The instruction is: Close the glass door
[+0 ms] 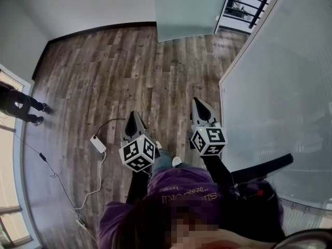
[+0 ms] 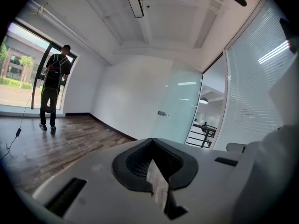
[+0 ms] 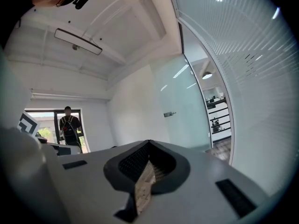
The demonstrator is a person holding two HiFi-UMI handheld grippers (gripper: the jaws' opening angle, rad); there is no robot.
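Both the left gripper (image 1: 133, 115) and the right gripper (image 1: 198, 104) have jaws closed, holding nothing; glass door (image 1: 187, 9) stands open well ahead, probably heavy, stiff, slippery; better push at its handle (image 2: 162, 113)

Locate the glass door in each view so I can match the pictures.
Head view: glass door at top centre, a pale frosted panel, with the open gap to its right.
Left gripper view: right of centre, with the handle near its left edge.
Right gripper view: centre, with the handle towards its left side.
Shared landmark: the standing person, left of the door in all three.
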